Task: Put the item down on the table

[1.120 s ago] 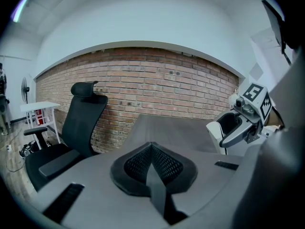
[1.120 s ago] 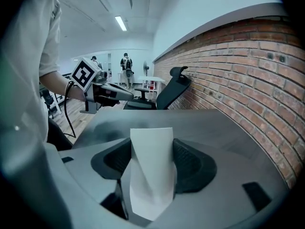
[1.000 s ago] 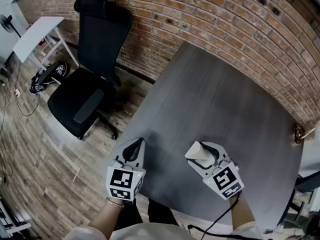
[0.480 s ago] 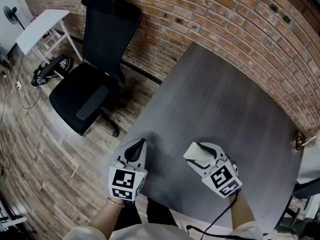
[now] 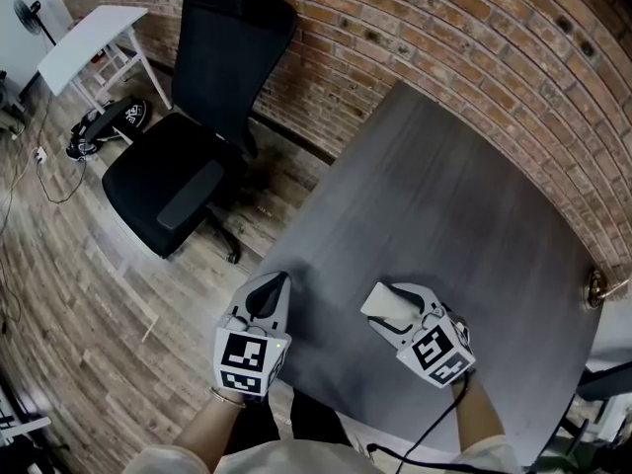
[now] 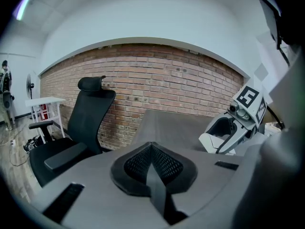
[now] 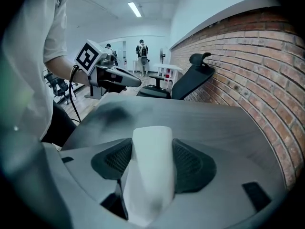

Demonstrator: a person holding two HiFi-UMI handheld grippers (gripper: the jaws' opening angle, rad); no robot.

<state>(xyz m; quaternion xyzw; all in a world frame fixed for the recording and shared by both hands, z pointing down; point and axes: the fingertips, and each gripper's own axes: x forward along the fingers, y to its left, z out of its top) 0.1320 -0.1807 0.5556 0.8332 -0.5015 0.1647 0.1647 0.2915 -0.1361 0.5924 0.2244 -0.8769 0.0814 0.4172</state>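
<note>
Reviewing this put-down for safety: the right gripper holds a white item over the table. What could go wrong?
The white item sits clamped in the right gripper, seemingly above the table; opening now might drop it. It hangs close to the table's near edge, so it could slide off. The shut left gripper is nearby and might bump it.

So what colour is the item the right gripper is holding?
The item is plain white, no pattern; clearest in the right gripper view.

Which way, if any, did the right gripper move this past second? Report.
No. The right gripper keeps its place by the table's near edge, shut on the white item; only the view turned.
</note>
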